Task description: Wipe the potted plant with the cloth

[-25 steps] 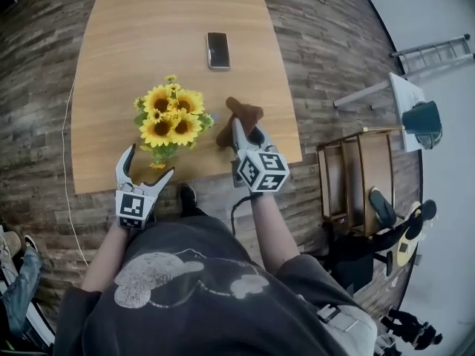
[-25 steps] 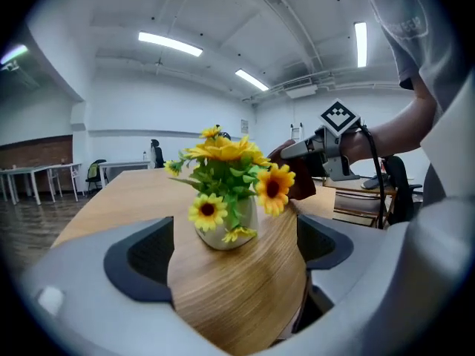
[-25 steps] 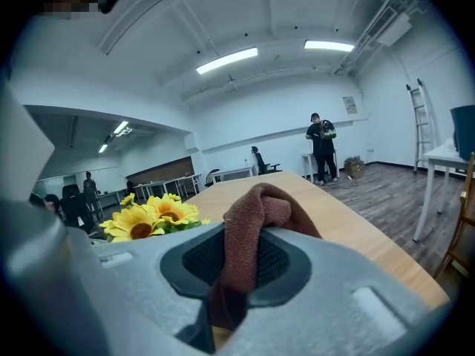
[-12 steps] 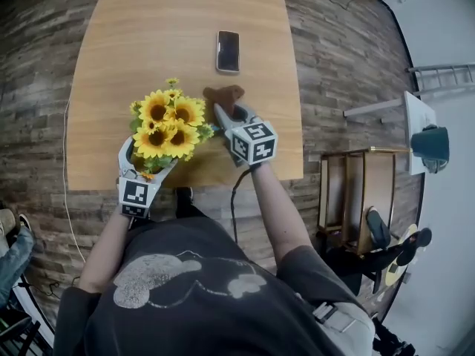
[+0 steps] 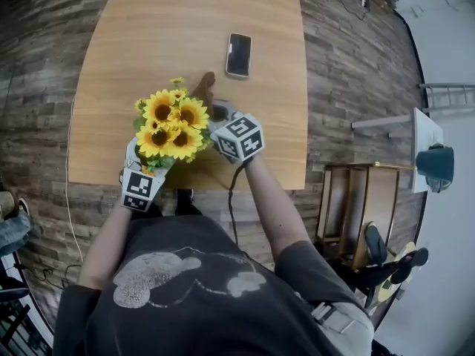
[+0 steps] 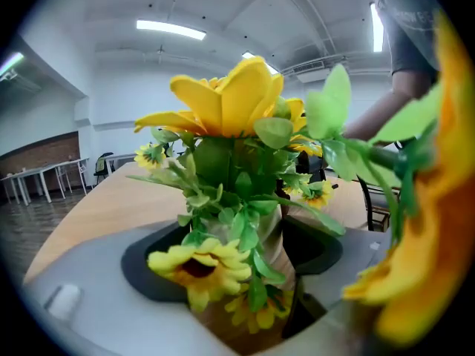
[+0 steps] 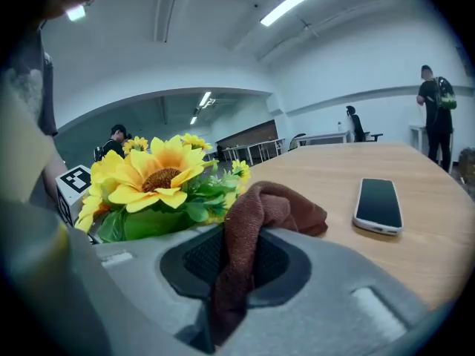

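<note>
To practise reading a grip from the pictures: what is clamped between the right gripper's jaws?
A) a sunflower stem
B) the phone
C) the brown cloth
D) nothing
C: in the right gripper view, the jaws of the right gripper are pinched on the brown cloth, while the phone lies apart on the table.

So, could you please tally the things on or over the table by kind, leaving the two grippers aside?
potted plant: 1
cloth: 1
phone: 1
Total: 3
</note>
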`<state>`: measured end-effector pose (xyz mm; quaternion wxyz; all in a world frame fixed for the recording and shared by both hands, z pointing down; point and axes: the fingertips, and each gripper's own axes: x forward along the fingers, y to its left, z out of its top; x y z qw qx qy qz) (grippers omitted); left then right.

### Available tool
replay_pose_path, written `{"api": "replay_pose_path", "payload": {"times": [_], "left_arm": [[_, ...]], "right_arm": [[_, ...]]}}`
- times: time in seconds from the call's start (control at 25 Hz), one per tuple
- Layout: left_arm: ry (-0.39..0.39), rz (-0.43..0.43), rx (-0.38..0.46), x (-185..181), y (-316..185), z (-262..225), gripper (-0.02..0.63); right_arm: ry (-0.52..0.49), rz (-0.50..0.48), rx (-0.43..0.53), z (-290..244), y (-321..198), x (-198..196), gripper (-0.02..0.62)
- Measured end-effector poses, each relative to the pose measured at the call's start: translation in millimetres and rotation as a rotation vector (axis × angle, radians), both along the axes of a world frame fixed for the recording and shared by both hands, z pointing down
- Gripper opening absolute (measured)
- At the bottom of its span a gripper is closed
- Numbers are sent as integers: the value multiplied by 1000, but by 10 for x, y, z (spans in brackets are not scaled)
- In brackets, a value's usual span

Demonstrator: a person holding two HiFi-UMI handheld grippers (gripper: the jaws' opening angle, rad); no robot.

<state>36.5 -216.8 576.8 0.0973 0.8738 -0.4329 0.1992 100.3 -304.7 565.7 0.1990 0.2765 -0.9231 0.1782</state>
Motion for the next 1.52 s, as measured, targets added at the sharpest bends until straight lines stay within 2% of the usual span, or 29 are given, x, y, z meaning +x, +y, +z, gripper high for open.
{"api": "replay_pose_path", "payload": {"times": [0.2, 0.52, 0.88, 1.2, 1.52], "left_arm": [[-8, 18, -18, 22, -15, 8, 420], [-9, 111, -29, -17, -11, 9, 417], [5, 189, -30, -41, -8, -2, 417], [52, 221, -36, -60, 34, -11, 417], [56, 315, -21, -82, 92, -6, 416]], "right_arm": [[36, -24, -3, 99, 111, -53, 54], [167, -46, 34, 103, 359, -32, 55], [240, -53, 41, 61, 716, -34, 55], [213, -124, -16, 41, 1224, -236, 55], [170, -178, -85, 64, 1550, -421, 55]]}}
